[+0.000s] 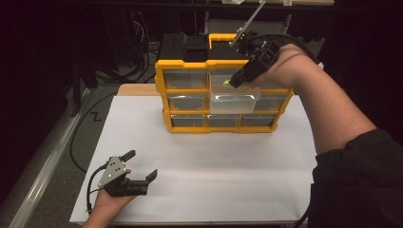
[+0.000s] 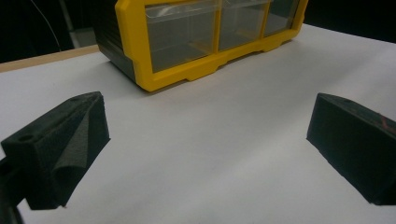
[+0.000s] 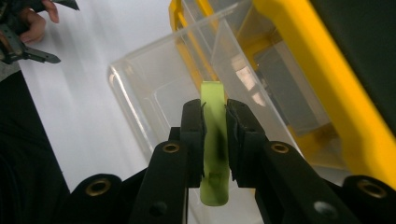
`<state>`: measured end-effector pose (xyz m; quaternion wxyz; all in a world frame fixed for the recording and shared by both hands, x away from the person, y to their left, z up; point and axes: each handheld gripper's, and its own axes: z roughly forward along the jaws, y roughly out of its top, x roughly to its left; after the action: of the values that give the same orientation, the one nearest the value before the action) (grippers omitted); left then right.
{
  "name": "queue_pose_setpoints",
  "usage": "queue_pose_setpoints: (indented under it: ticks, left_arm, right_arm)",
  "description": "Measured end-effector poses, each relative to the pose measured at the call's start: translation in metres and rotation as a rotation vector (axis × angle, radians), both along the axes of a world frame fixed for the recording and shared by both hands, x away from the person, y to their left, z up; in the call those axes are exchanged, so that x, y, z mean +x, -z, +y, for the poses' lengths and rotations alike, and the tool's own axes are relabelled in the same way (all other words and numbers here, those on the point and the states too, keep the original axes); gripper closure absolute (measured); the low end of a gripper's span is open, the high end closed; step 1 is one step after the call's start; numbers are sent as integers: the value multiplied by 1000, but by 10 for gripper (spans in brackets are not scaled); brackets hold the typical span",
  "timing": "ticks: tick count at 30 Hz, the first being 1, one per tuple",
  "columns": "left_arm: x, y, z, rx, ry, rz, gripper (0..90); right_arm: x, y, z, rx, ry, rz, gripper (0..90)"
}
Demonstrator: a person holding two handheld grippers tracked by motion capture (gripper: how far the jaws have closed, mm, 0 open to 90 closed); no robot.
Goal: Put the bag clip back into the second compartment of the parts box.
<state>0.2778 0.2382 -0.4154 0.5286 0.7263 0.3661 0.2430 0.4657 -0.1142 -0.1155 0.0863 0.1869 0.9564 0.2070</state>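
The small, flat, pale-green plastic piece [image 3: 215,140] is being held over the pulled-out clear plastic drawer [image 1: 235,102] of the yellow-framed organiser cabinet [image 1: 223,95], so the step in hand looks like dropping the piece into that drawer. The right hand-held gripper [image 1: 235,81] is clamping the piece between its black jaws, which are pressing on both flat faces with the piece's upper end poking out above the drawer's open top. The next move probably calls for lowering the piece inside the drawer walls, then easing the jaws apart, and after that pushing the drawer back in. The left hand-held gripper [image 1: 141,169] is resting low on the white table [image 1: 204,161], well apart from the cabinet, jaws spread wide and gripping nothing.
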Motion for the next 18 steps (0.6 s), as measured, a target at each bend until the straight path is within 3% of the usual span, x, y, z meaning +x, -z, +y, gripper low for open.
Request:
queue_pose_setpoints:
  ticks: [3,10,11,12,13,14,18]
  left_arm:
    - [0,0,0,-1,0,0,4]
    - [1,0,0,0,2,2,4]
    - [0,0,0,-1,2,1,4]
    - [0,0,0,-1,2,1,4]
    - [0,0,0,-1,1,1,4]
    - [0,0,0,-1,0,1,4]
    - [1,1,0,0,-4,6,4]
  right_arm:
    - [5,13,-2,-6,3,22,791]
    - [5,6,-5,14,-5,18,783]
    - [3,2,-6,30,-5,-4,624]
    - [3,2,-6,30,-5,-4,624]
    - [3,-1,-6,36,4,2,563]
    - [0,-7,-7,35,17,-24,494]
    - [-7,-17,-12,47,25,-34,476]
